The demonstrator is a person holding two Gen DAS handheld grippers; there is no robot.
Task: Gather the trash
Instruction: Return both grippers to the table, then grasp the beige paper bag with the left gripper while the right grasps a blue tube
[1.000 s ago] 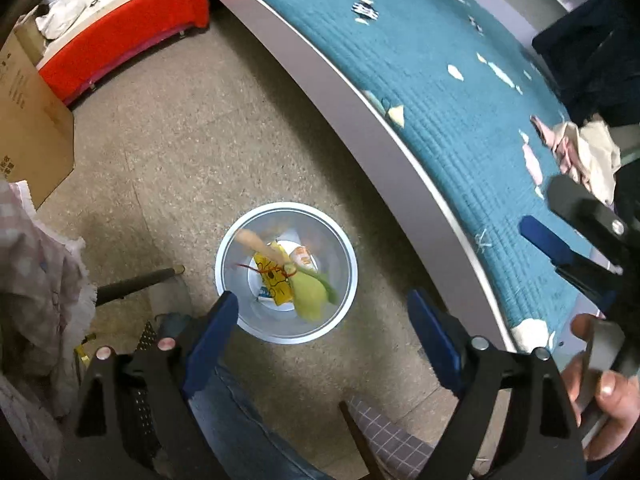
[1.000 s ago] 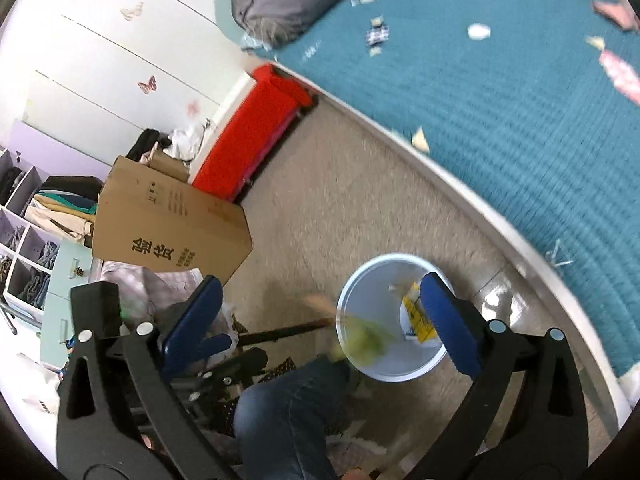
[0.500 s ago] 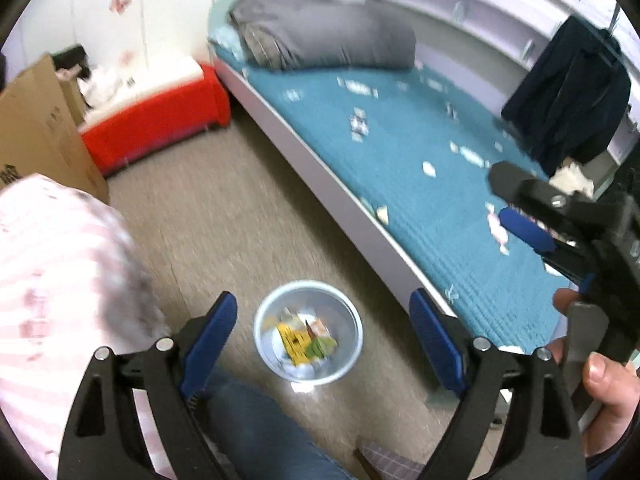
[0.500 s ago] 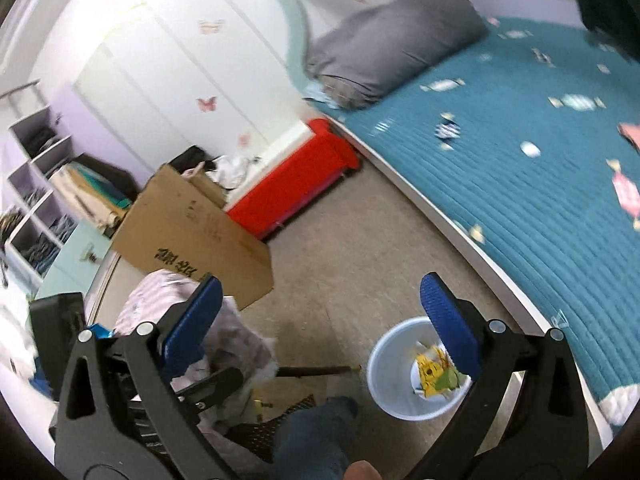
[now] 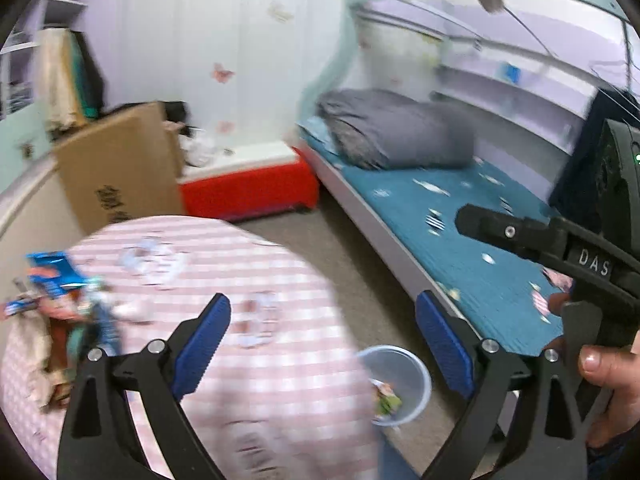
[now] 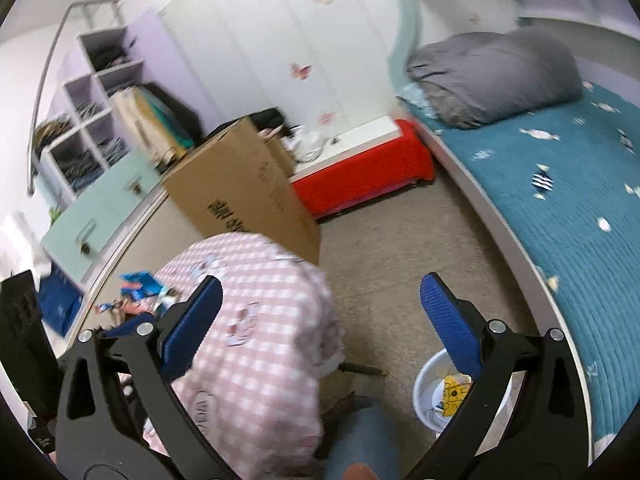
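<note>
Left gripper (image 5: 322,342) jaws spread wide, nothing held. Right gripper (image 6: 320,316) also wide apart, nothing held. Bin (image 5: 416,376) sits on floor at lower center of left view, between the pads, nearer the right pad, with wrappers (image 5: 386,398) inside. In right view bin (image 6: 426,384) is lower right, partly behind right pad. Checkered cloth (image 5: 224,280) fills lower left, blurred.

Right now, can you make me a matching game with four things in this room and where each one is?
Things:
1. bin
2. grey pillow
3. cardboard box
4. blue packet

Places:
a. at the head of the bed
b. on the pink checked cloth
c. on the floor beside the bed
d. standing next to the red bench

Pairs: 1-c, 2-a, 3-d, 4-b
</note>
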